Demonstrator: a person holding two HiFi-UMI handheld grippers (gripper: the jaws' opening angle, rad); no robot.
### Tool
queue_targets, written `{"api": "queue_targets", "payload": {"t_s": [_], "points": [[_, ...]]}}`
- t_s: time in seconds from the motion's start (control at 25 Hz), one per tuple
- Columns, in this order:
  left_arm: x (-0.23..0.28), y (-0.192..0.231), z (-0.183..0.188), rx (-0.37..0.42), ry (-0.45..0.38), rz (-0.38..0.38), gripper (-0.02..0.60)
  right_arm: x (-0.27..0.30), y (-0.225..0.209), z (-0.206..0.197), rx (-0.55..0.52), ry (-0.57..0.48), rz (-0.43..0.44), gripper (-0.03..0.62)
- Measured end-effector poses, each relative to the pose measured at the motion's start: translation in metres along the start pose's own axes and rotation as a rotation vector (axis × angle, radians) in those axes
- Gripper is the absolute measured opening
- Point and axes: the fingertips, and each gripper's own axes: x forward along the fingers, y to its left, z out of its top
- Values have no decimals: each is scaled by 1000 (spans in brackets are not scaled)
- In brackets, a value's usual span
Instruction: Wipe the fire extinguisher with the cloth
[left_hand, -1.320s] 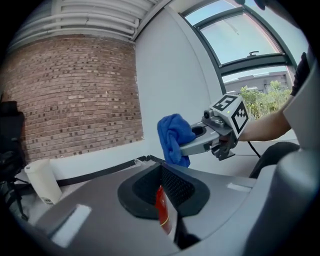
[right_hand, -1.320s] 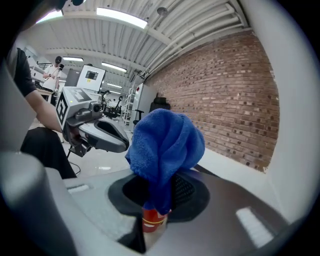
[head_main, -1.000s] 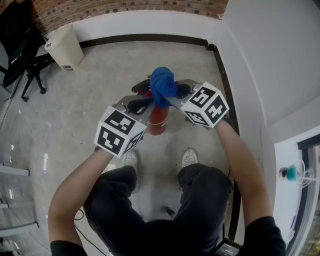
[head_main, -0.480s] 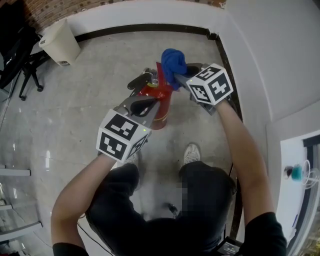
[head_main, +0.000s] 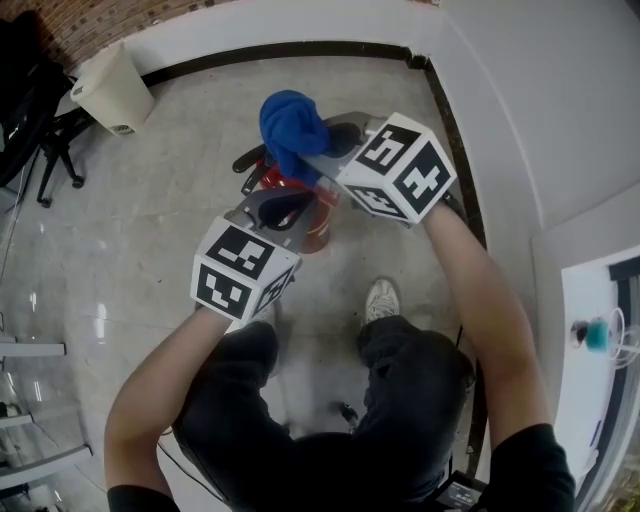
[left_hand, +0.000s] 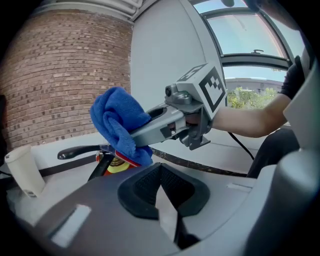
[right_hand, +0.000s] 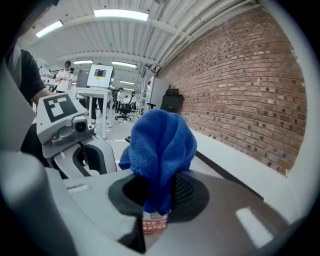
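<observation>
1. A red fire extinguisher (head_main: 316, 222) stands upright on the grey polished floor (head_main: 170, 210), just ahead of the person's shoe (head_main: 381, 298). It is near the corner where the white wall meets a black skirting strip.
2. The extinguisher's body is a glossy red cylinder. A black lever (left_hand: 80, 151) juts sideways from its head, and a yellow collar (left_hand: 116, 166) sits below the valve. A white label (right_hand: 152, 224) with red print shows low in the right gripper view.
3. A blue cloth (head_main: 292, 125), thick-piled and bunched into a loose ball, rests over the head of the extinguisher and hides most of the valve.
4. The right gripper (right_hand: 159, 192) has its fingers clenched on the cloth's lower folds. The rest of the bundle swells above them and droops over the extinguisher's top.
5. The left gripper (left_hand: 160, 169) has its fingers pressed together with nothing between them. In the head view it lies across the upper part of the red cylinder, just below the cloth. Whether it touches the metal cannot be told.
6. A white bin (head_main: 112, 92) stands against the far wall, well apart from the extinguisher, with a black office chair (head_main: 50, 140) to its left. A brick wall (left_hand: 60, 75) fills the background in both gripper views.
</observation>
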Motion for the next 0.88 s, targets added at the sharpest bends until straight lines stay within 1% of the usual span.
{"api": "queue_targets", "payload": {"t_s": [0.04,0.12,0.4,0.52,0.6,0.68,0.76,0.88], "points": [[0,-1,0,1,1,0,7,1,-1,-2,1,6,0,64],[1,-2,0,2,5,-1,7,1,-6,-15,36,22,-5,64],[5,0,-5,5,20,-1,7,-1,-31,-83,253,45,-47,64],[7,1,-7,3,26,5,6,-1,-38,-116,307,101,-75,64],[7,2,-8,2,32,10,8,0,-36,-133,324,143,-84,64],[7,2,-10,-2,39,15,6,-1,-31,-137,322,161,-84,64],[7,2,-12,-2,47,18,8,-3,-26,-130,288,170,-87,64],[6,1,-15,9,63,17,7,-9,-16,-106,219,153,-84,64]]}}
